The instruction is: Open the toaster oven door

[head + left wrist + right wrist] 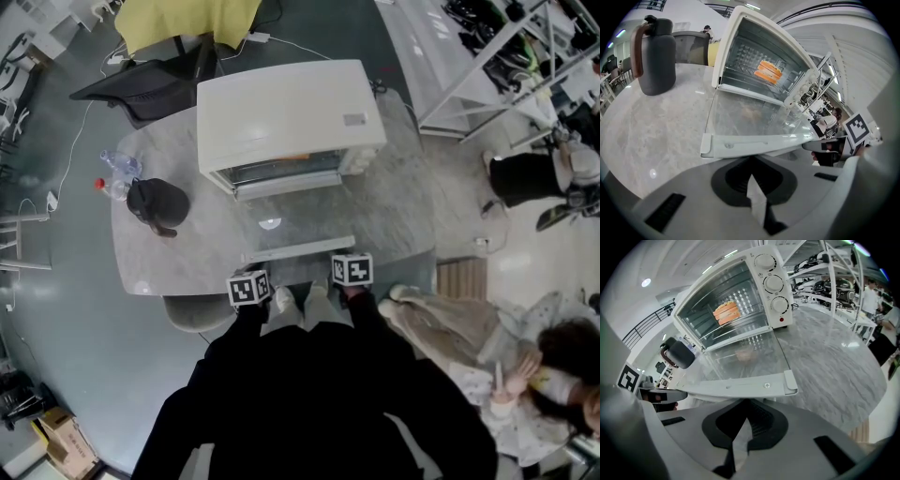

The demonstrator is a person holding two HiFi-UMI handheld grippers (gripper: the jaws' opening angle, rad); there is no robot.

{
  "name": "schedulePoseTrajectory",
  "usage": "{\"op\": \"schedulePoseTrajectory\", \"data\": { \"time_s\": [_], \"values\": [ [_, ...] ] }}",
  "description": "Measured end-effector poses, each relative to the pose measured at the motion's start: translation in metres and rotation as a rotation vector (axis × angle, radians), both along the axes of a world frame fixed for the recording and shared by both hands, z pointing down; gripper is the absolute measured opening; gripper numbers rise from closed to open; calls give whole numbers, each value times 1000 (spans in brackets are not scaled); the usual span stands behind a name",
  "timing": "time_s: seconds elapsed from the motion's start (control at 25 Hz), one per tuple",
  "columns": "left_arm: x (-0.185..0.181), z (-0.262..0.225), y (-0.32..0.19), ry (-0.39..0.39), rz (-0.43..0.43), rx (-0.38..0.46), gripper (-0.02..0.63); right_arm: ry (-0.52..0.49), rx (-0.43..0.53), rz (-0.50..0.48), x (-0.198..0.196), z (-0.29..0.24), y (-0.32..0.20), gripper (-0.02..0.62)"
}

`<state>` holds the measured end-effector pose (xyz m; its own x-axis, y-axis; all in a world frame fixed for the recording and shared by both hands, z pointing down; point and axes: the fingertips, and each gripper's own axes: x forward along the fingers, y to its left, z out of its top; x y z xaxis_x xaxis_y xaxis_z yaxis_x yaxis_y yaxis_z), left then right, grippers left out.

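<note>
A white toaster oven (291, 112) sits on a grey marble table (398, 220), seen from above. Its glass door (292, 217) is already folded down flat toward the person, and its pale handle bar (298, 248) lies near the table's front edge.

The left gripper (751, 174) is drawn in close to the person, just behind the left end of the handle bar. Its jaws are pressed together, leaving only a thin seam. They grasp nothing, and the bar lies just beyond their tips.

The right gripper (743, 420) sits the same way behind the right end of the bar, its jaws closed and empty.

Orange food (726, 311) rests on the rack inside the oven. Three knobs (773, 283) run down the oven's right front. A dark grey jug (157, 204) and a plastic bottle (117, 173) stand on the table to the oven's left.
</note>
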<state>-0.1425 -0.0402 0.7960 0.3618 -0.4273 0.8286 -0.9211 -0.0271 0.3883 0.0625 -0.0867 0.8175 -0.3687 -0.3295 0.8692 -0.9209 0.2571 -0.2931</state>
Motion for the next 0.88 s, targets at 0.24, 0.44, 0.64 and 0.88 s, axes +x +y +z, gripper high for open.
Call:
{"op": "schedulePoseTrajectory", "data": {
  "time_s": [0.24, 0.44, 0.64, 0.88],
  "values": [
    [1, 6, 0, 5, 0, -17, 3, -3, 2, 0, -2, 4, -3, 2],
    [0, 11, 1, 5, 1, -29, 3, 8, -14, 7, -1, 11, -1, 2],
    [0, 12, 1, 5, 0, -34, 3, 2, -17, 12, -1, 10, 0, 3],
    [0, 11, 2, -3, 3, -34, 3, -3, -16, 16, 1, 9, 0, 2]
  ]
}}
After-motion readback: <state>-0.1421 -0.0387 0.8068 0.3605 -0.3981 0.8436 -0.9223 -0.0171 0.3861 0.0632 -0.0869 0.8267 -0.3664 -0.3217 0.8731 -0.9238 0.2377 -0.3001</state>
